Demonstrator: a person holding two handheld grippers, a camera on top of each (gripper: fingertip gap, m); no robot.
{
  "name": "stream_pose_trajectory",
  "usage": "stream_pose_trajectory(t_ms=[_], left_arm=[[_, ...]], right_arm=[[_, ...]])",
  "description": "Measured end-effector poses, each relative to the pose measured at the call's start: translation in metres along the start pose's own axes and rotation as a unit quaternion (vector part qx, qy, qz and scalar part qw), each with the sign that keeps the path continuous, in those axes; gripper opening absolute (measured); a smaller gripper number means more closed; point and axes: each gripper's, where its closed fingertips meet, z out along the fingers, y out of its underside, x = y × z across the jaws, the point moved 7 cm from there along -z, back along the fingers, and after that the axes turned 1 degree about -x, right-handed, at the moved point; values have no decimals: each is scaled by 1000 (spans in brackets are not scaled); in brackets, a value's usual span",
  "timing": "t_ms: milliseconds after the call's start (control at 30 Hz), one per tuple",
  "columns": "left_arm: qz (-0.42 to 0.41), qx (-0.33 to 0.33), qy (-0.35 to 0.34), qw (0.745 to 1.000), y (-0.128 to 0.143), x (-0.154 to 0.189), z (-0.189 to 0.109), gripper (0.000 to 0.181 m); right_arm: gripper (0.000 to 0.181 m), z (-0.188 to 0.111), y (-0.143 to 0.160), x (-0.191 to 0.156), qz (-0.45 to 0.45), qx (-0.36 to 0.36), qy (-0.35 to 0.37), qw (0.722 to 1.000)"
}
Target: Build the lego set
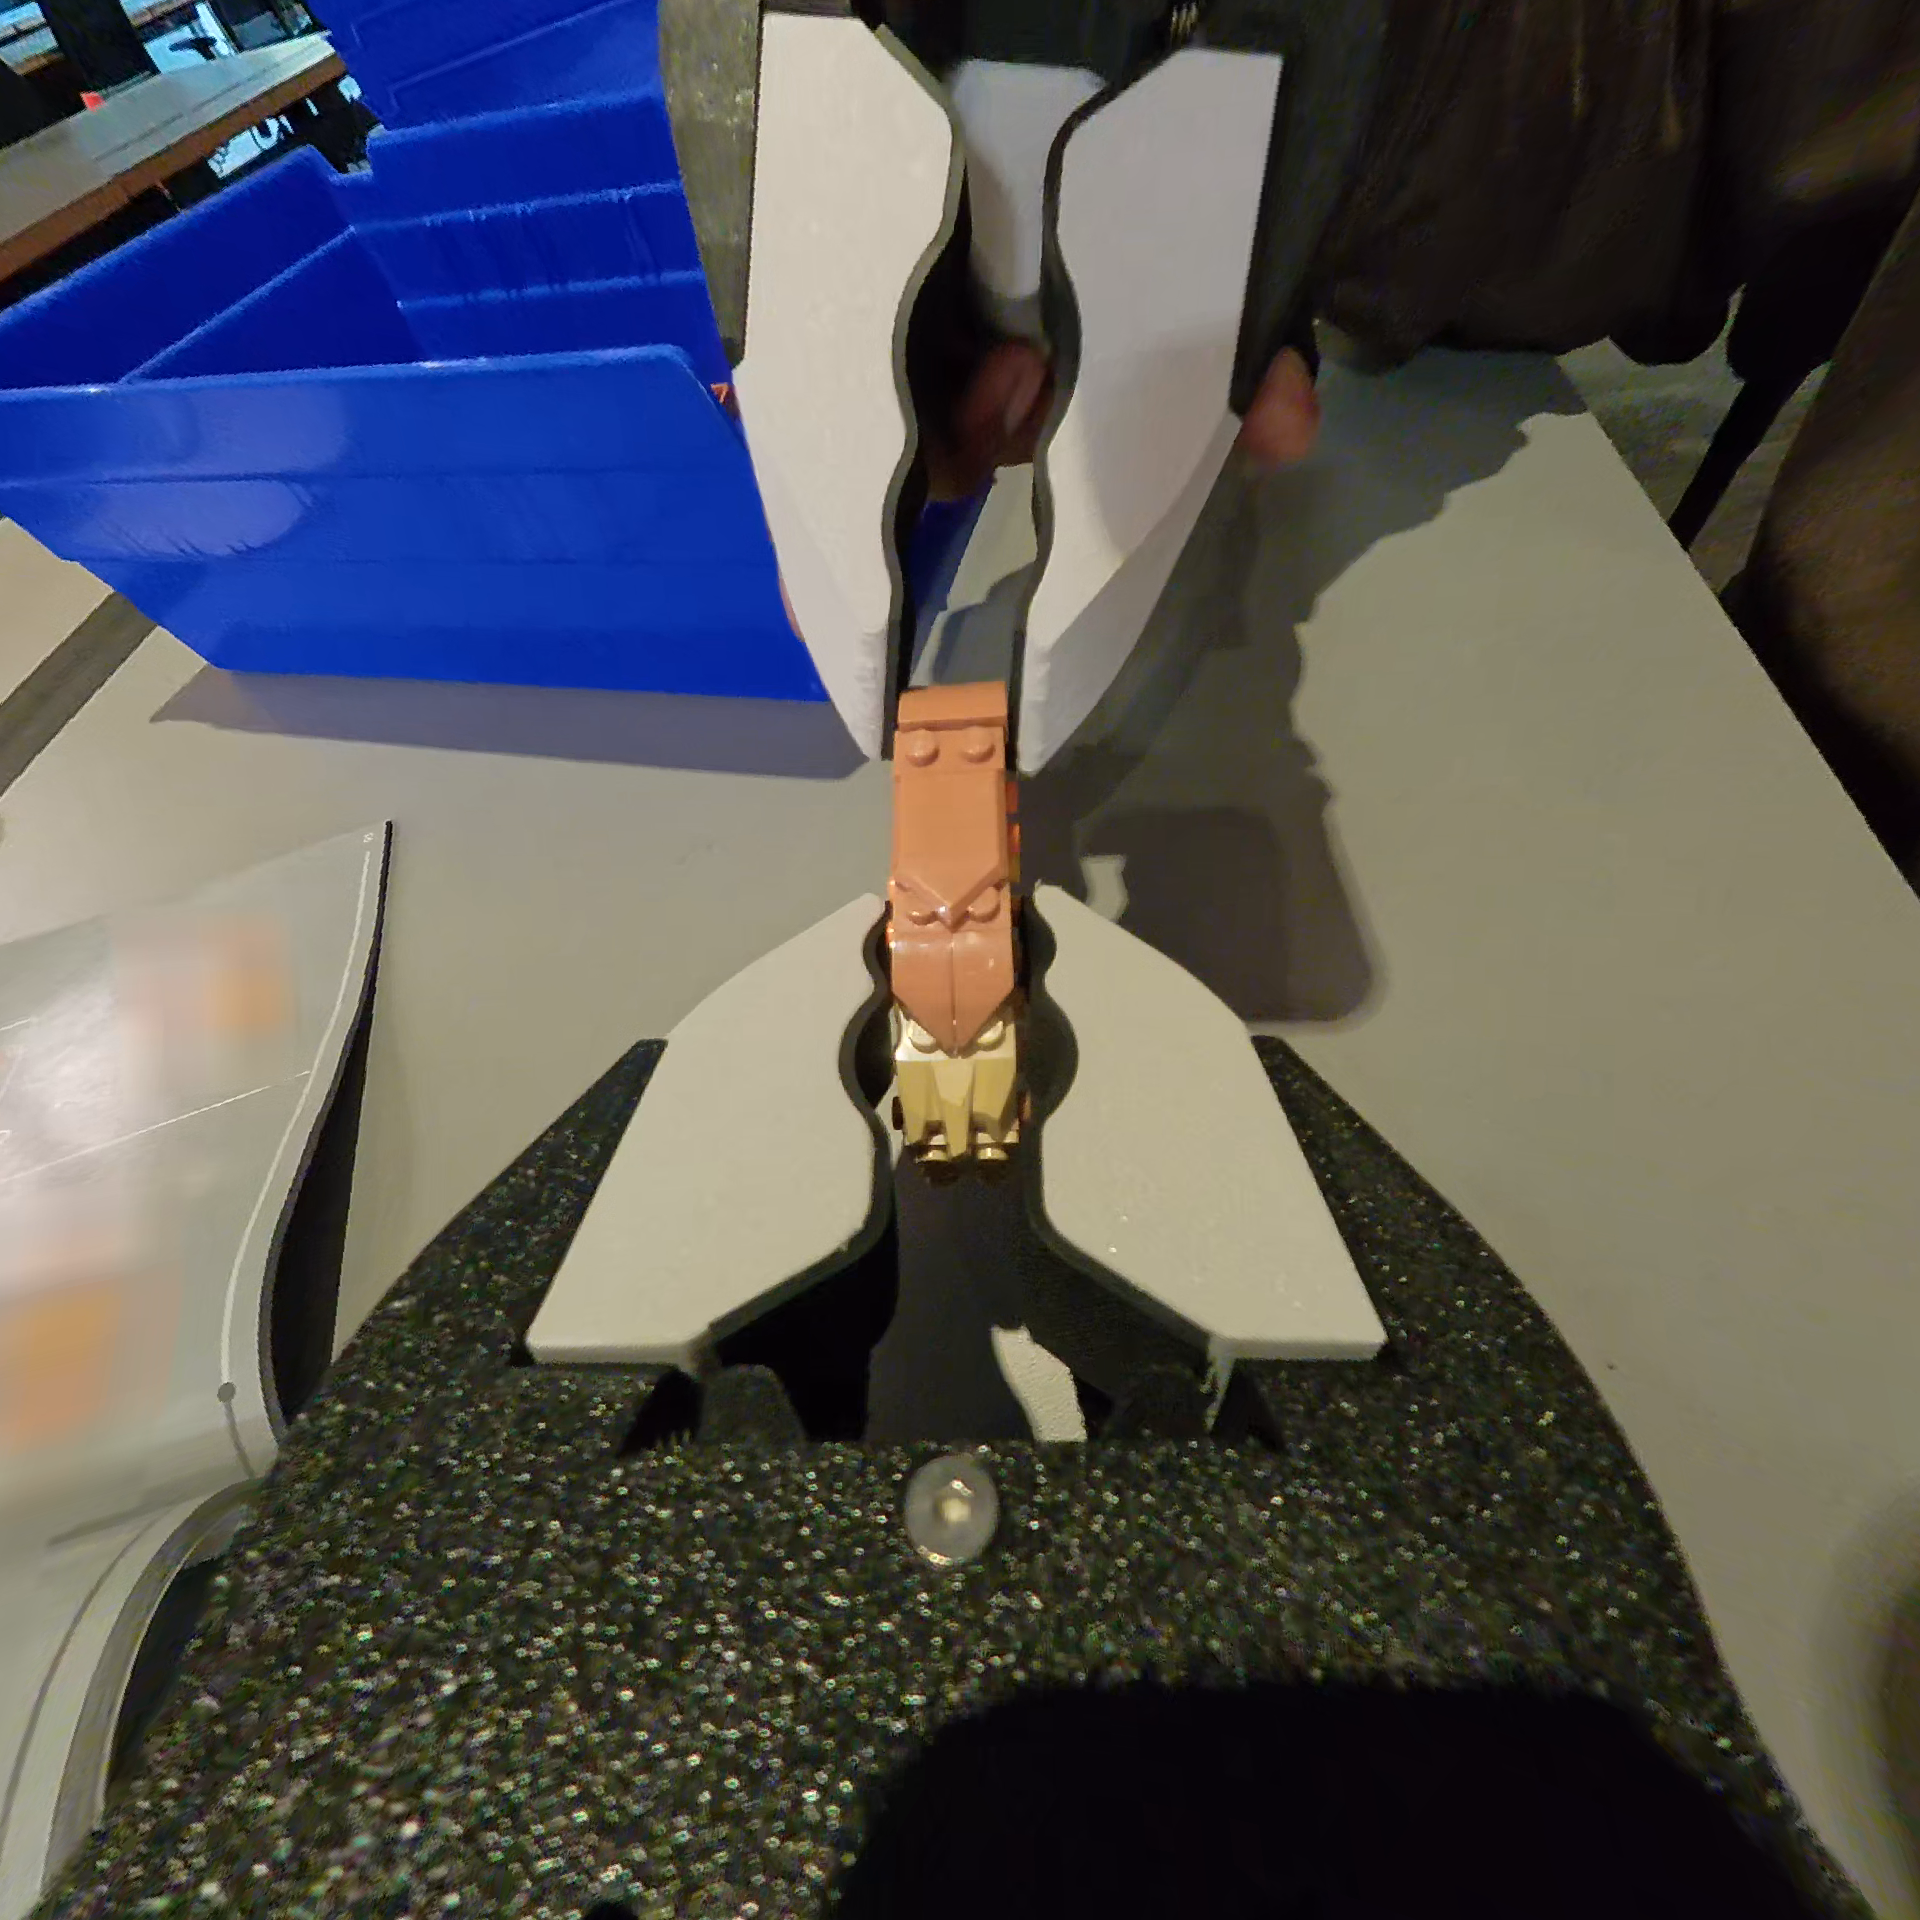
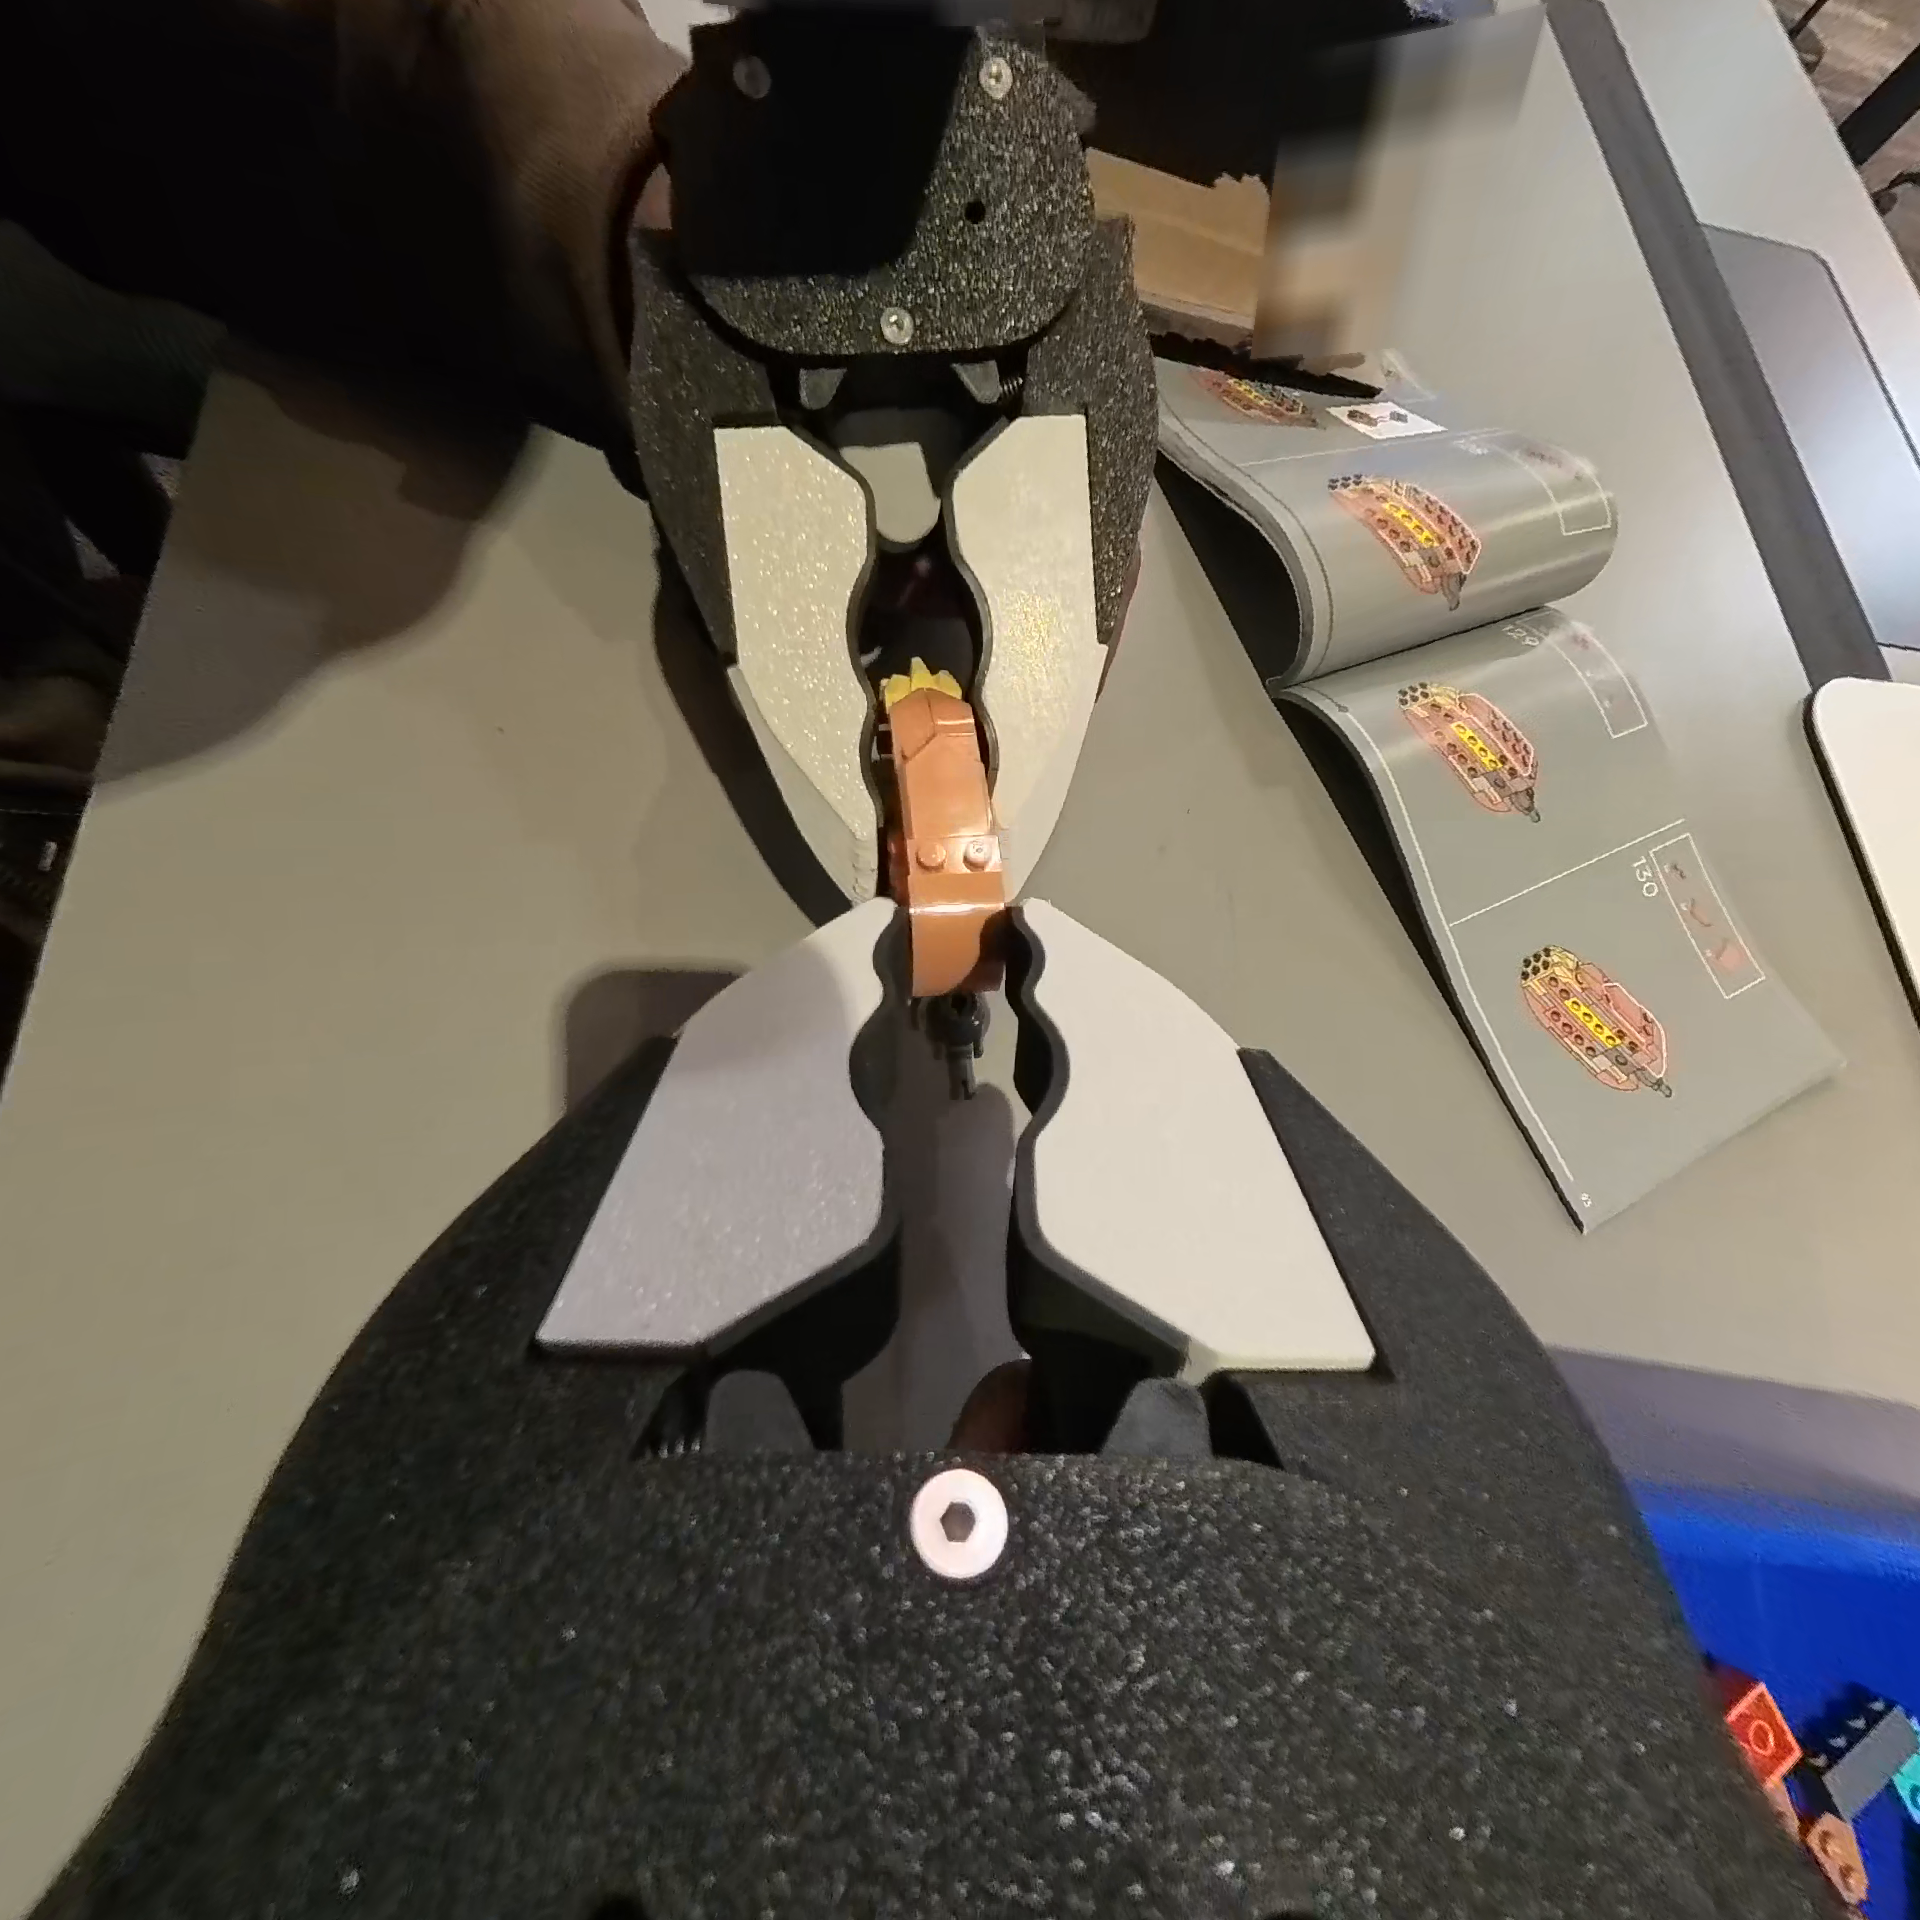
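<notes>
The narrow brown lego assembly (image 1: 951, 904) hangs above the grey table (image 1: 1507, 831), spanning tip to tip between both tools — the left gripper (image 1: 954, 935) clamped on its tan-brick end, the right gripper (image 2: 954, 920) clamped on the opposite brown end — beside the open instruction booklet (image 2: 1558, 831).
</notes>
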Motion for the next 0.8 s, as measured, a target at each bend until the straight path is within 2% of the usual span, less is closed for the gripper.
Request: stream_pose_trajectory(t_ms=[433,800], left_arm=[[-8,17,11,1000,-2,0,-2,22],[-29,36,15,999,-3,-3,-6,21]], right_arm=[[20,-1,-3,0,0,8,-1,1000],[42,-16,-3,0,3,55,10,998]])
